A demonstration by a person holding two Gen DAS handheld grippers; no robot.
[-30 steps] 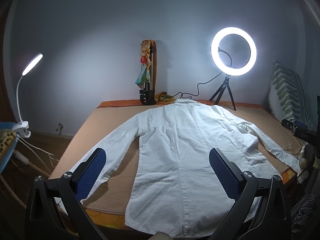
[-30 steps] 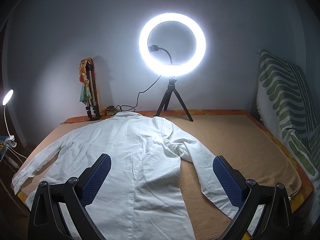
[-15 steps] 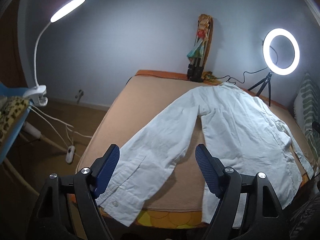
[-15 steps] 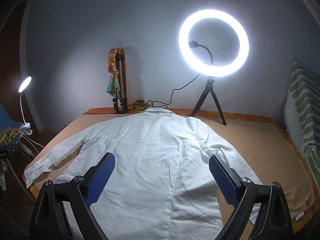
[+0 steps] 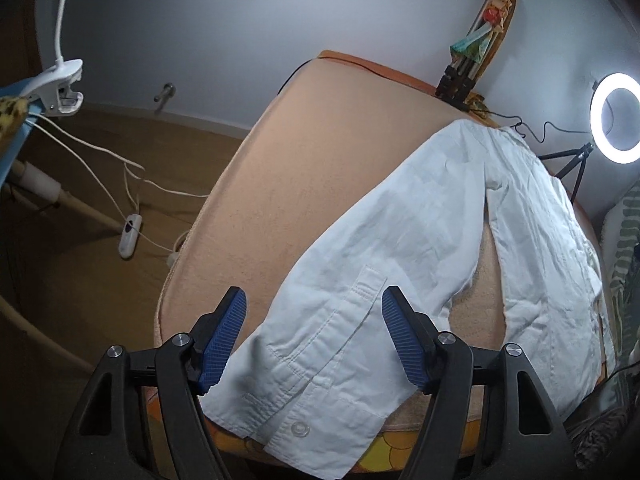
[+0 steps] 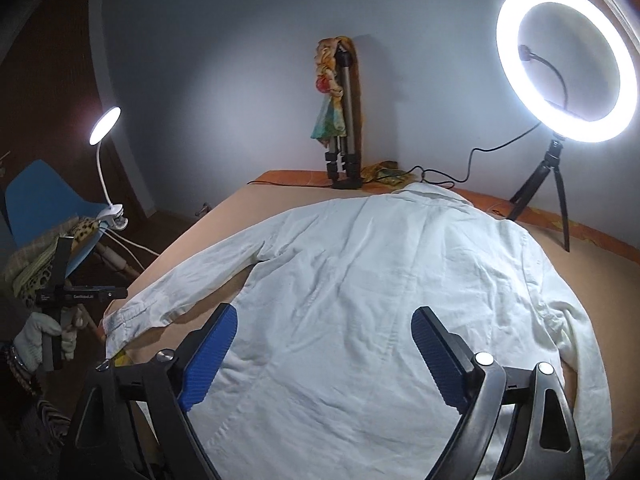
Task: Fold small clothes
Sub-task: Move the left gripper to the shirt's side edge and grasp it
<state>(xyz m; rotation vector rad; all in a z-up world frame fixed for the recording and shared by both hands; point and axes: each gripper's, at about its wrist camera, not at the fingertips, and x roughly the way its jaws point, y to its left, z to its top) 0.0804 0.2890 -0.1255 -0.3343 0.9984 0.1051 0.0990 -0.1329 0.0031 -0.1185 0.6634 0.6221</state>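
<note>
Evidently spread flat for folding, the white shirt [image 6: 380, 300] lies back-up on the tan bed [image 5: 300, 168], collar toward the wall. Left gripper [image 5: 314, 342], jaws parted and just narrowing, straddles the sleeve cuff [image 5: 320, 364] without pinching; right gripper [image 6: 324, 354], likewise narrowing, hovers empty over the hem.

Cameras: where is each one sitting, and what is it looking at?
Left wrist: on the left tool, looking down at the shirt's cuff at the bed edge; only its fingers show.
Right wrist: on the right tool, looking over the shirt; the gloved left hand shows.
Both share shirt, bed, ring light.
</note>
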